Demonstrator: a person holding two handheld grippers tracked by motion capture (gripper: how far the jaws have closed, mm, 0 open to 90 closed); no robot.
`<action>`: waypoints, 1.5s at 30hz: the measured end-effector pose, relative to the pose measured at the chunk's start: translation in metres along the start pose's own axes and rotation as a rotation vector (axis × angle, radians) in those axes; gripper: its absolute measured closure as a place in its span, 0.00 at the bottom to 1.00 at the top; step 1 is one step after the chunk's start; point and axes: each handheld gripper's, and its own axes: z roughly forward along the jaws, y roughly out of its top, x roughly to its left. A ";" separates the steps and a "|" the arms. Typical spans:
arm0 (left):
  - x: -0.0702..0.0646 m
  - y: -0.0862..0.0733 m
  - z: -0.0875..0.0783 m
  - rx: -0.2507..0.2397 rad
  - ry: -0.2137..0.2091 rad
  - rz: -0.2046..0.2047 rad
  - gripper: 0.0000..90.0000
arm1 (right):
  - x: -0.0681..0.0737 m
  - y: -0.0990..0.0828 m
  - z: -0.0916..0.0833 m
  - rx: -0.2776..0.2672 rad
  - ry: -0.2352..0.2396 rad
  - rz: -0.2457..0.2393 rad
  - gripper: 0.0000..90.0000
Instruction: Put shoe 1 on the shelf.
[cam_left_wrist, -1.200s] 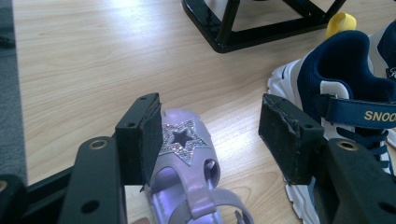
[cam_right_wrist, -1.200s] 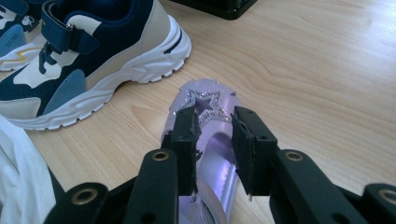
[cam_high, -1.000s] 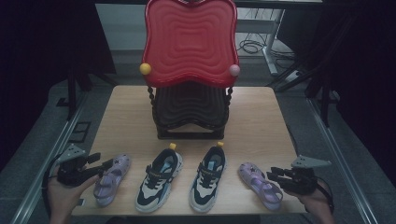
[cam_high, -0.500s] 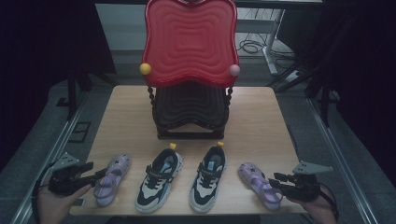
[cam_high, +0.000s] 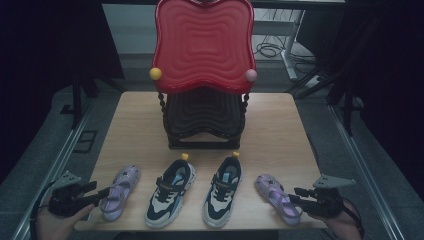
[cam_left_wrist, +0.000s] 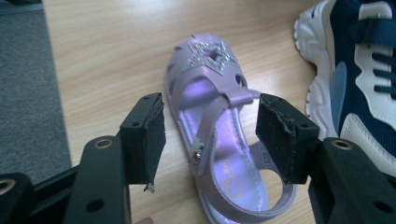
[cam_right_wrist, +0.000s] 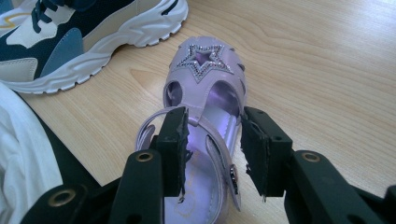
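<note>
Left tool (cam_high: 100, 193) has been sliding back toward the bench's near edge, its jaws closing slightly around the left sandal (cam_high: 120, 191).

Both tools are standing wide, gripping nothing: right tool (cam_right_wrist: 212, 149) is straddling the right sandal (cam_right_wrist: 205, 116); each sandal's length is running straight ahead between the jaws, sneakers (cam_high: 194, 190) between them on the bench (cam_high: 280, 130).

No text, brand or number can be read; faint gold print on the purple sandal's insole (cam_left_wrist: 232, 173) is too blurred to make out.

Left claw (cam_high: 102, 194) at left purple sandal (cam_high: 119, 192); right claw (cam_high: 295, 196) at right purple sandal (cam_high: 276, 196).
</note>
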 end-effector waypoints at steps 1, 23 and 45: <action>0.000 -0.001 0.002 0.005 0.004 0.000 0.47 | 0.000 0.000 0.000 0.000 0.000 0.000 0.67; 0.002 -0.012 0.010 0.031 0.006 -0.024 0.47 | -0.002 -0.001 -0.001 0.012 0.005 -0.002 0.67; 0.000 -0.013 0.030 0.125 0.020 -0.010 0.60 | -0.007 -0.006 0.010 0.075 0.009 0.006 0.65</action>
